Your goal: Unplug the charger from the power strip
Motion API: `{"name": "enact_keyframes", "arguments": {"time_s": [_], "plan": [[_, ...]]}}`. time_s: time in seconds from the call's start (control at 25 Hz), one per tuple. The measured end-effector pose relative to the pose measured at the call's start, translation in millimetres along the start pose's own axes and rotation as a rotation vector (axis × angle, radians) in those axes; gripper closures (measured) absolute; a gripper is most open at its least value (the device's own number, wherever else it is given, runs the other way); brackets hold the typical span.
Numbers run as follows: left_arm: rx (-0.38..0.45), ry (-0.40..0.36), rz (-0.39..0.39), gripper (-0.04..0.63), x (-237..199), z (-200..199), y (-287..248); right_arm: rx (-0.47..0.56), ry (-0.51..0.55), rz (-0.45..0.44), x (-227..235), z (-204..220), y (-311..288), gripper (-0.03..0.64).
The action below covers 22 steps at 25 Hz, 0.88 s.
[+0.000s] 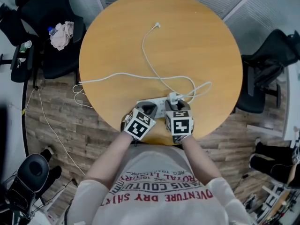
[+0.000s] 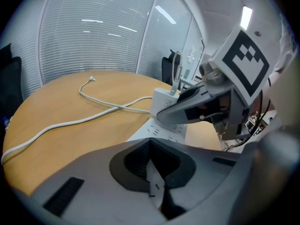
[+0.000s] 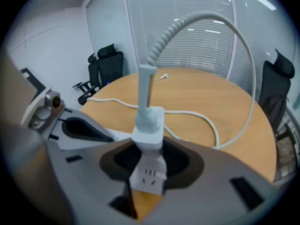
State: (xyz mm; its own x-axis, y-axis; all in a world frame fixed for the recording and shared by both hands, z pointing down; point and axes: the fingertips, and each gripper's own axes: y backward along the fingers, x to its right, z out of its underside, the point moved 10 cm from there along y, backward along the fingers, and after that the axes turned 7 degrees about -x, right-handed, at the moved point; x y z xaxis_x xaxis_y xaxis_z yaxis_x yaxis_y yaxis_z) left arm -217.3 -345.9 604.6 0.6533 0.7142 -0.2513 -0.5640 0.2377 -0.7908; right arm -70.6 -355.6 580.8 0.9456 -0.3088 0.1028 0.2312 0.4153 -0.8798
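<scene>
A white charger stands plugged into a white power strip near the round table's front edge. Its white cable snakes away across the tabletop. My right gripper is shut on the charger, with the pads against both of its sides just above the strip. My left gripper is shut on the left part of the strip. In the left gripper view the charger rises from the strip beside a right finger.
The wooden table holds only the strip and cables. A second white cord drops over the table's left edge to the floor. Black office chairs stand at the left and the right. Blinds close off the far side.
</scene>
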Motion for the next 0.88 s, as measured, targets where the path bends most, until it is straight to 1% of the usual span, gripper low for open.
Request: {"name": "enact_keyframes", "arguments": {"time_s": [0.08,0.2,0.4,0.52,0.6,0.68,0.72,0.8,0.88], "plan": [[-0.002,0.005,0.007,0.561,-1,-1,0,0.025,0.0,-0.011,-2,-4,7,0.457],[-0.005,0.008,0.007,0.561,-2,1,0,0.032,0.011,-0.019,-5,-6,13,0.457],[-0.005,0.019,0.016,0.561,-3,1,-2,0.052,-0.001,-0.032,0,-4,24,0.457],[-0.009,0.03,0.011,0.562,-3,0,-1,0.091,0.031,-0.043,2,-8,41,0.457],[-0.014,0.025,-0.008,0.561,-1,0,-3,0.121,0.066,-0.052,2,-11,53,0.457],[-0.009,0.047,-0.029,0.561,-1,-1,-1,0.154,0.099,-0.063,2,-13,62,0.457],[0.015,0.066,-0.044,0.561,0,-3,3,0.17,0.114,-0.066,2,-14,67,0.457],[0.093,0.104,-0.071,0.561,3,-8,13,0.197,0.14,-0.072,2,-15,75,0.457],[0.166,0.117,-0.094,0.561,10,-17,27,0.224,0.159,-0.082,3,-17,84,0.457]]}}
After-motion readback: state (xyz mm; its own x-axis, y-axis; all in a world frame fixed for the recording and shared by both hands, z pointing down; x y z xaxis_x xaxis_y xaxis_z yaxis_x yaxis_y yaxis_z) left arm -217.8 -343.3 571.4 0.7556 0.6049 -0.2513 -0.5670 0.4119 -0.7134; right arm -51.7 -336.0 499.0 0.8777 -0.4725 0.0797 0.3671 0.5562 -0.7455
